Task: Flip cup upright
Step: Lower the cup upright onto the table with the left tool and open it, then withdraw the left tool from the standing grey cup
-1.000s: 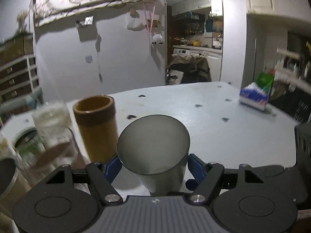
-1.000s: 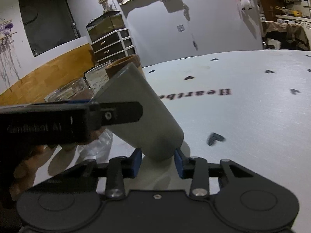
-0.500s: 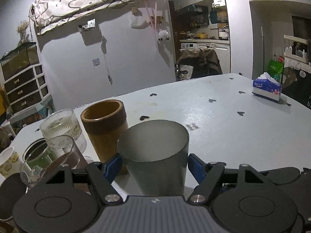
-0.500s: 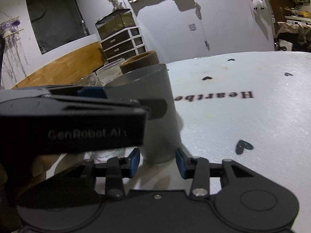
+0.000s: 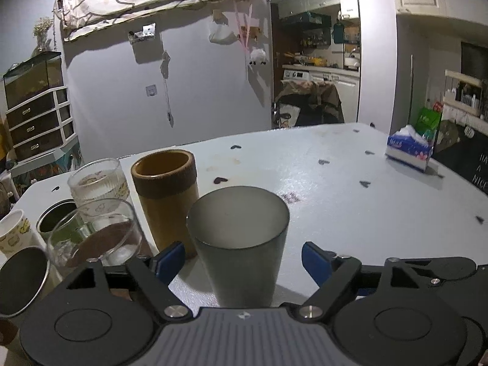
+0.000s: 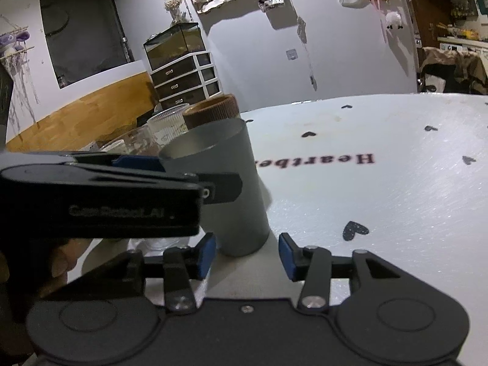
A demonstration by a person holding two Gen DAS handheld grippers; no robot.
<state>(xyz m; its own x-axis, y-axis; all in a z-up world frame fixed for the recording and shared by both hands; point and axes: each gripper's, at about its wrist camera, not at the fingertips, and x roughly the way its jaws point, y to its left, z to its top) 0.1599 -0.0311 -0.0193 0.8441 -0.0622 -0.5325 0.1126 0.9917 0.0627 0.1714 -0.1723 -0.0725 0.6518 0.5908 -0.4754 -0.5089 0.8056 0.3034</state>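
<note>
Left wrist view: grey cup (image 5: 241,244) stood upright on the white tabletop (image 5: 350,201), mouth up, base at 6 o'clock just ahead of the left hand-held gripper (image 5: 242,259). Blue pads spread wide; gap visible on both sides of the cup, wider toward 3 o'clock. No contact seen. Cup sat between the pads, slightly toward the 9 o'clock one.

Brown ridged cup (image 5: 166,195) stood touching or just beside the grey cup at 10 o'clock. Clear glasses (image 5: 97,210), a paper cup (image 5: 12,238) and a dark tin (image 5: 55,219) clustered farther toward 9 o'clock. Tissue pack (image 5: 408,151) lay well apart at 2 o'clock near the tabletop edge.

Right wrist view: same grey cup (image 6: 225,192) upright at 12 o'clock, base just ahead of the right hand-held gripper (image 6: 247,251). Its blue pads also stood apart, clear of the cup's base on either side. Left hand-held gripper (image 6: 158,180) reached in from 9 o'clock at mid-height of the cup, one finger crossing in front of its wall. Heart marks and printed lettering (image 6: 317,161) showed on the tabletop (image 6: 381,183) toward 2 o'clock.
</note>
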